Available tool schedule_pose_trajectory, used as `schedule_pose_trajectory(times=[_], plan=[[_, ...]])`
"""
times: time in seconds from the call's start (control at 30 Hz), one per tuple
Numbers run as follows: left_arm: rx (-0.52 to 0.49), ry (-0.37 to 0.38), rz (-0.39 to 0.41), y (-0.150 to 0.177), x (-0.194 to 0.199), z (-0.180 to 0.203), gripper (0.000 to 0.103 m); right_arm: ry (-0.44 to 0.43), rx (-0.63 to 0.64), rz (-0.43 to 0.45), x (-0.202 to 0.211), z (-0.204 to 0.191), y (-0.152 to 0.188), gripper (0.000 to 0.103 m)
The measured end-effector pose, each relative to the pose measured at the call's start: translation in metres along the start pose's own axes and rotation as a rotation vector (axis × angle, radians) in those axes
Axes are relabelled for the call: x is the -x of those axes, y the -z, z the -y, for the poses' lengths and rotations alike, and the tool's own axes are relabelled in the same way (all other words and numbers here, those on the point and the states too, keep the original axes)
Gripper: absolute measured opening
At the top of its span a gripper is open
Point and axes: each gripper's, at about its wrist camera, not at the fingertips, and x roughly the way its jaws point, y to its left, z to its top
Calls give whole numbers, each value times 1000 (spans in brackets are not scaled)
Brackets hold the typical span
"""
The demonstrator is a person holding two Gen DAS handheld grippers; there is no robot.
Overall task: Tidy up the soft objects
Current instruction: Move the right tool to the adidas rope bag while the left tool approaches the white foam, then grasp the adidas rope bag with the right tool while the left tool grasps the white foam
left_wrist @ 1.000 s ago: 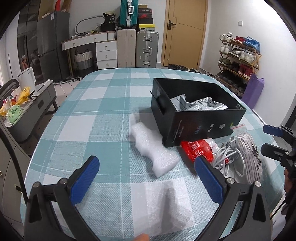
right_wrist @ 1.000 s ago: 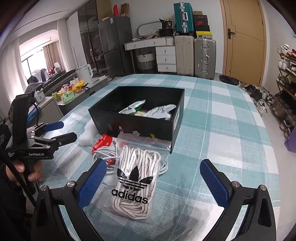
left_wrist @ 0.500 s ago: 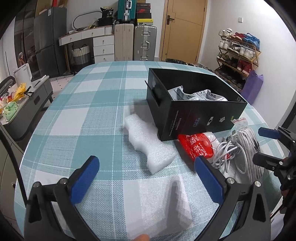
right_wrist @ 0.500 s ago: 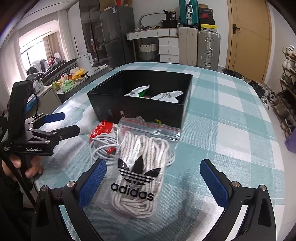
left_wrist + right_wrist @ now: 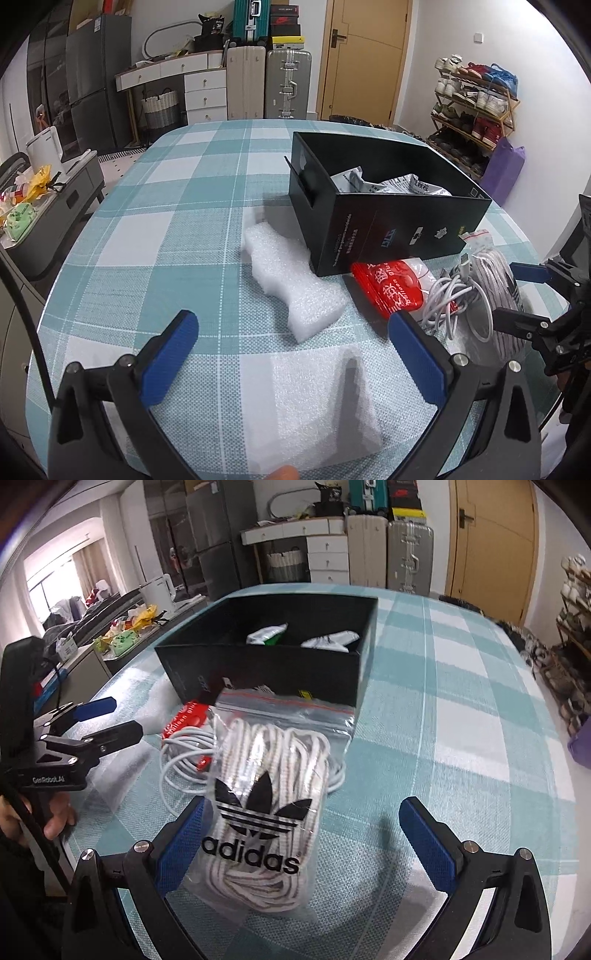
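Both grippers have dropped lower and closer to the checked teal tablecloth (image 5: pixel 155 236) since a second ago — right gripper (image 5: pixel 301 834) now straddles the clear zip bag of coiled white rope with a black trefoil logo (image 5: pixel 266 794), jaws spread wide, left pad just beside the plastic, nothing pinched. Left gripper (image 5: pixel 291 354) hangs open over a flat sheet of white foam (image 5: pixel 310 398). Likely next: pinch the bag and carry it to the black cardboard box (image 5: pixel 373 229), which already holds crinkled silver packets. Waisted white foam block (image 5: pixel 291 284), glossy red pouch (image 5: pixel 388 284) and loose white cable (image 5: pixel 450 299) remain outside the box — squashy, slippery, tangle-prone.
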Motion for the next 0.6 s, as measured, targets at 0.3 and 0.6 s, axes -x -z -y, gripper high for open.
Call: schedule_pose_trajectory(times=[0.3,0.6], plan=[[-4,-7,-3,0,1,3,103,-22,-18,-7,-1,2,3,100],[22,-21,-36,-3,-4,0,103,-68,8,2,5,-4,3,65]])
